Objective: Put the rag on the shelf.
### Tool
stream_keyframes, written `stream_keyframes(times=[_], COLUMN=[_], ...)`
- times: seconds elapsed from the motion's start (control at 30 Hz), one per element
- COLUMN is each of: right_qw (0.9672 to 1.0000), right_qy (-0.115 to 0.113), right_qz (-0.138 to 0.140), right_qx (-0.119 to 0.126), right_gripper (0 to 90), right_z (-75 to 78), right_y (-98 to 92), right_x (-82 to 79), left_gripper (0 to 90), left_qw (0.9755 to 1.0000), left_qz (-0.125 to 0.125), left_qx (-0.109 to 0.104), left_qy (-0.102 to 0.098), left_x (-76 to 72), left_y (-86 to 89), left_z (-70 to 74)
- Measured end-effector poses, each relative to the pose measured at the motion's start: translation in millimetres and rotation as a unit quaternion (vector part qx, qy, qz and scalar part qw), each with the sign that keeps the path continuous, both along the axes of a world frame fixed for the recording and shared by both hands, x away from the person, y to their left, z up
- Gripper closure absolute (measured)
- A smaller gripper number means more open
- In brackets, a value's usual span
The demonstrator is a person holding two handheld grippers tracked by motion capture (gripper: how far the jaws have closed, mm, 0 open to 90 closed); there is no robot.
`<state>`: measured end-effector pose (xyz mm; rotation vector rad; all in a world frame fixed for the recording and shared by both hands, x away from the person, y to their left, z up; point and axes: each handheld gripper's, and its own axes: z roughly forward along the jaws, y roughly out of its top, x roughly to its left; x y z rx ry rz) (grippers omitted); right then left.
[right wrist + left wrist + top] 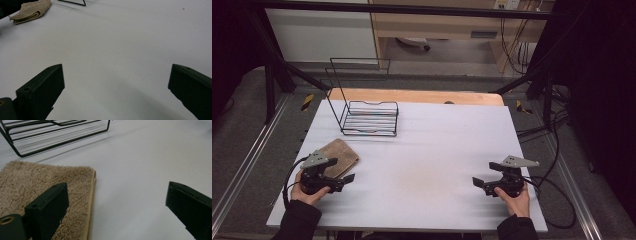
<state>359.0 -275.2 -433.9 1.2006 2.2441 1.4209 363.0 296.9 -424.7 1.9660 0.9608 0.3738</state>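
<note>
A folded tan towel (pixel 341 155) lies at the left of the white table (pixel 422 165), in front of a black wire rack (pixel 369 117). My left gripper (pixel 343 174) rests by the towel's near edge, open, with nothing between its jaws. In the left gripper view the towel (pixel 50 182) lies under the left jaw, the rack (pixel 50 135) stands beyond it, and the left gripper (pixel 117 212) is spread wide. My right gripper (pixel 484 176) sits open near the table's right front, over bare surface. The right gripper view shows the right gripper (pixel 116 92) apart, with the towel (pixel 30 11) far off at top left.
A wooden board (pixel 412 95) runs along the table's far edge. Black frame posts (pixel 272 60) stand at both back corners. Cables (pixel 557 190) trail off the right side of the table. The floor beyond holds a desk and more cables.
</note>
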Motion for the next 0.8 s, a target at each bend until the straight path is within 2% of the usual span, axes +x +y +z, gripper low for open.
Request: stream_keyframes(times=[0.47,0.8], right_qw=[1.0000,1.0000], right_qy=[0.002,0.003], right_qz=[0.000,-0.002], right_qx=[-0.003,-0.007], right_gripper=[1.1,1.1], right_z=[-0.5,-1.2], right_y=[0.5,1.3], right_x=[-0.8,-0.8], left_gripper=[5.0,5.8], left_qw=[1.0000,0.9998], left_qz=[0.002,0.019], left_qx=[0.006,0.010], left_qy=[0.000,0.003], left_x=[0.7,4.0], left_y=[-2.6,-3.7], left_z=[0.4,3.9])
